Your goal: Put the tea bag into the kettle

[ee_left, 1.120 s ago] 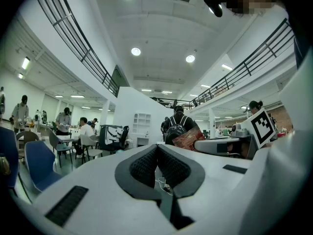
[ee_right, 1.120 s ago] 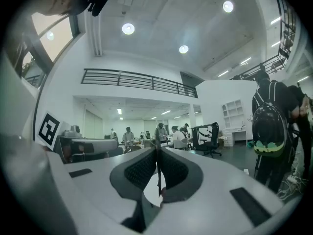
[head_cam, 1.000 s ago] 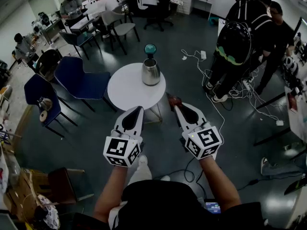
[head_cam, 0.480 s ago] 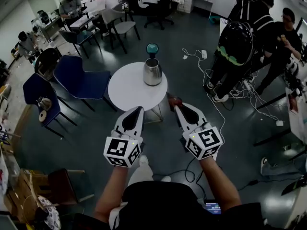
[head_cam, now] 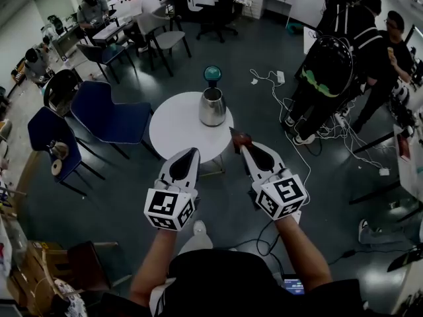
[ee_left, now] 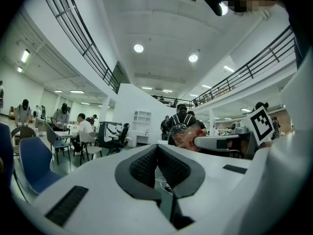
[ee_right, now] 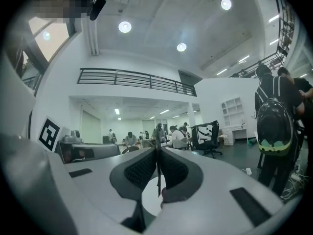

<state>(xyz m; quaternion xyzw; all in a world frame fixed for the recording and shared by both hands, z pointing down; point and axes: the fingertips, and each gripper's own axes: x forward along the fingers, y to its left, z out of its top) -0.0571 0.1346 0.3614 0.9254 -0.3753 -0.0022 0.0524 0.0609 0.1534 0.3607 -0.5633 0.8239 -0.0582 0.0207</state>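
Observation:
A steel kettle (head_cam: pixel 213 106) with an open top stands at the far side of a round white table (head_cam: pixel 178 127). My right gripper (head_cam: pixel 239 144) is held in the air short of the table's near right edge, shut on a reddish tea bag (head_cam: pixel 240 139). In the right gripper view the tea bag (ee_right: pixel 157 176) shows edge-on as a thin sheet between the closed pads. The left gripper (head_cam: pixel 191 151) hangs beside it with nothing in it, and its jaws are pressed together in its own view (ee_left: pixel 157 148). That view also shows the tea bag (ee_left: pixel 188 137).
Blue chairs (head_cam: pixel 108 112) stand left of the table. A teal round object (head_cam: pixel 211 73) sits just beyond the kettle. People with backpacks (head_cam: pixel 327 65) stand at the right, and cables (head_cam: pixel 299 152) trail over the floor between them and the table.
The table and kettle have shifted slightly nearer and to the right in the head view. Both grippers keep the same pose and the same hold.

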